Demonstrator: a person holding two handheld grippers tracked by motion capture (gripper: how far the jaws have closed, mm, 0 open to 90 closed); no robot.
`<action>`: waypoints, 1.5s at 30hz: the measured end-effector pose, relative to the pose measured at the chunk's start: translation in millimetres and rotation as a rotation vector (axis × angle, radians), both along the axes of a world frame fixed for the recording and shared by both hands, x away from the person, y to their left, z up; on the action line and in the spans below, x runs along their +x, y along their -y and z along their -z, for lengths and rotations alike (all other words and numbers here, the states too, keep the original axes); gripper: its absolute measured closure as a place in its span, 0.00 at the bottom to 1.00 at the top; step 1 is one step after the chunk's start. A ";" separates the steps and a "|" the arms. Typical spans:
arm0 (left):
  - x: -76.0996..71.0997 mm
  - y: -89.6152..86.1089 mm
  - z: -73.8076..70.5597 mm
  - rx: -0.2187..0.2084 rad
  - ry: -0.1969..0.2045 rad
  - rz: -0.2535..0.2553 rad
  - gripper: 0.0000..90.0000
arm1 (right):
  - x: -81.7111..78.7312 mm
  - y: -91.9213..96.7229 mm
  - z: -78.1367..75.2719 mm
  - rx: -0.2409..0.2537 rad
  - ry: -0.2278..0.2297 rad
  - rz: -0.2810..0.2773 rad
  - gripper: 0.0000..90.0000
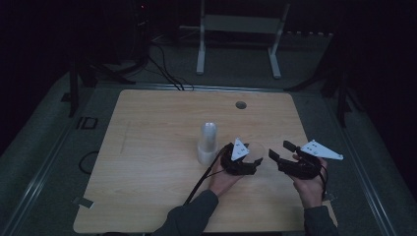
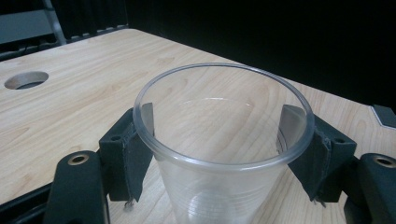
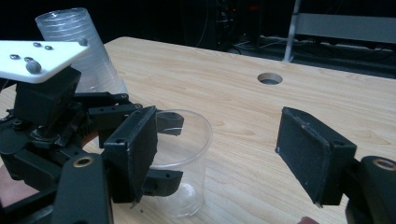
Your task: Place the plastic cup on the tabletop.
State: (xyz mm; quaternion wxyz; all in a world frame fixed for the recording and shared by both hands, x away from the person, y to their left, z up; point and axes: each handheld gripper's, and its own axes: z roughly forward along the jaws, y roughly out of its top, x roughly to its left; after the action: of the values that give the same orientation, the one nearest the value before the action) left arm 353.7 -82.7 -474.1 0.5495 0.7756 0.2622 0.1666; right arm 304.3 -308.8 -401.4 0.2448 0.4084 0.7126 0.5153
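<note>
A clear plastic cup (image 1: 256, 147) stands upright on the wooden table (image 1: 157, 123), mouth up and empty. My left gripper (image 1: 251, 158) comes at it from the left, and in the left gripper view its pads (image 2: 135, 149) sit against both sides of the cup (image 2: 219, 196) just under the rim; the gripper (image 2: 215, 144) is shut on it. My right gripper (image 1: 280, 150) is a little to the right of the cup, apart from it. In the right gripper view its jaws stand wide, the gripper (image 3: 219, 140) open with nothing between them, and the cup (image 3: 187, 154) lies behind its left jaw.
A stack of clear cups (image 1: 208, 142) stands upside down just left of the held cup, and shows in the right gripper view too (image 3: 79, 42). A round cable hole (image 1: 240, 104) lies toward the table's far edge. A white frame (image 1: 236, 29) stands on the floor beyond.
</note>
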 end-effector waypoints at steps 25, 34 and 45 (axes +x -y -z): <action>-1.8 -0.9 7.5 0.033 -0.022 0.004 0.24 | 0.0 -0.2 0.8 -0.001 -0.002 0.001 0.32; -5.0 -2.3 11.0 0.066 -0.034 0.024 0.16 | 0.3 -0.7 1.4 -0.002 -0.004 0.000 0.32; -10.1 -17.4 7.8 0.036 -0.033 0.011 0.16 | 0.0 0.9 1.3 -0.001 -0.003 0.003 0.32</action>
State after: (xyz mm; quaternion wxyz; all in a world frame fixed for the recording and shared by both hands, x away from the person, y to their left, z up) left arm 343.6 -65.3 -481.9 0.5320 0.7894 0.2639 0.1557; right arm 304.4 -309.7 -402.7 0.2448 0.4101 0.7126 0.5139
